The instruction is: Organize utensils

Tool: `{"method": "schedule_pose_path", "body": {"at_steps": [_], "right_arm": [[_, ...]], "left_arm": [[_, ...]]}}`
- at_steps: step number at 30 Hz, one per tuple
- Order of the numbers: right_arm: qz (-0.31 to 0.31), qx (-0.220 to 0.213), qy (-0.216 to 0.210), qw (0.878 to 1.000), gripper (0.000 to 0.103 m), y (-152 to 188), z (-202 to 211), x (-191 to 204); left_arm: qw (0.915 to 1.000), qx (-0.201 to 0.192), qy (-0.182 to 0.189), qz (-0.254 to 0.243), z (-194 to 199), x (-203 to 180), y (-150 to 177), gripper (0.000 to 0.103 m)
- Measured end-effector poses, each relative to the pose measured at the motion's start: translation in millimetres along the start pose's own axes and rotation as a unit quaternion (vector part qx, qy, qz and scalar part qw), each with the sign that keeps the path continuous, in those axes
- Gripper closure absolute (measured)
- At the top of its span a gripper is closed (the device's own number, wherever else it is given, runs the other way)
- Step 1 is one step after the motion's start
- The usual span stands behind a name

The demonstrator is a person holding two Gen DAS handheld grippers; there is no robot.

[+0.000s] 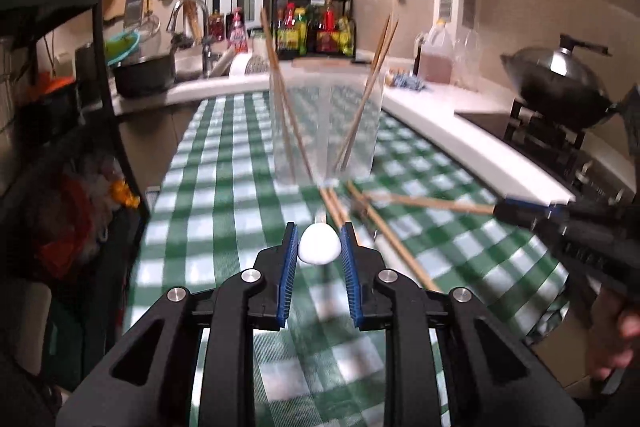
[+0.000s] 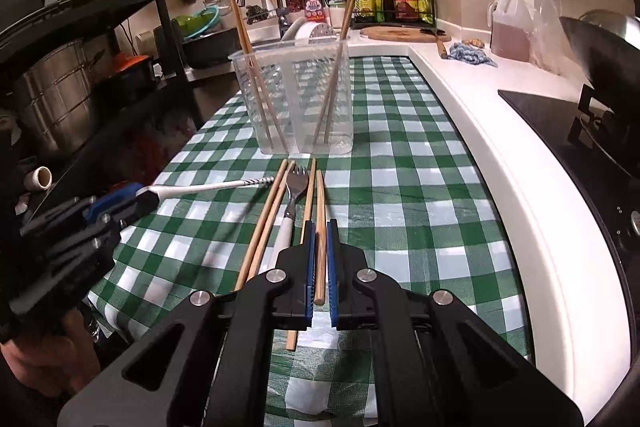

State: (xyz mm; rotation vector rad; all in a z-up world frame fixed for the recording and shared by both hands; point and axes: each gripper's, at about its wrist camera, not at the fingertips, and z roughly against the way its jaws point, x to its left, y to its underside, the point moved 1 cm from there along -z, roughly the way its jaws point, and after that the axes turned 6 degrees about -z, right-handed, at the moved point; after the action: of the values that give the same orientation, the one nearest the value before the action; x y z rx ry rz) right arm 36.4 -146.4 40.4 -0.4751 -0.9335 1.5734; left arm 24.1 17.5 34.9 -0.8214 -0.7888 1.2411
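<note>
Left gripper (image 1: 319, 247): fingers pinch the white handle (image 1: 320, 247) of a brush, clear of the surface (image 2: 400, 187).
Right gripper (image 2: 319, 247): fingers pressed on one chopstick (image 2: 320, 211).
Holder (image 2: 296, 99): clear, upright on surface, chopsticks leaning inside.
Fork (image 2: 296, 183): flat between loose chopsticks, just before holder.

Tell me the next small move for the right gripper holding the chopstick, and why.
Probably lift it and carry it forward to the clear plastic holder. The right gripper is shut on one wooden chopstick low over the green checked tablecloth, and the holder already has chopsticks standing in it.
</note>
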Motion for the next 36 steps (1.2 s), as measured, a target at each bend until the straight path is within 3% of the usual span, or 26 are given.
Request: {"method": "schedule_pose_path", "body": {"at_steps": [8,17,29,36], "right_arm": [[0.003,-0.021,-0.007,1.000,0.097,-26.5,20.1,-1.5],[0.018,-0.034,0.001,0.999,0.097,-83.8,27.1,-7.3],[0.059,0.010,0.016,0.998,0.097,-116.0,-12.6,12.9],[0.115,0.043,0.032,0.992,0.097,-130.7,-24.9,31.8]], "left_arm": [[0.9990,-0.042,-0.007,-0.016,2.0,6.0,-44.0,0.081],[0.9983,-0.058,-0.007,-0.010,-19.7,18.6,-75.7,0.082],[0.9988,-0.044,0.010,0.020,-36.8,37.2,-80.4,0.082],[0.9985,-0.045,0.021,0.024,-42.7,42.7,-88.0,0.083]]}}
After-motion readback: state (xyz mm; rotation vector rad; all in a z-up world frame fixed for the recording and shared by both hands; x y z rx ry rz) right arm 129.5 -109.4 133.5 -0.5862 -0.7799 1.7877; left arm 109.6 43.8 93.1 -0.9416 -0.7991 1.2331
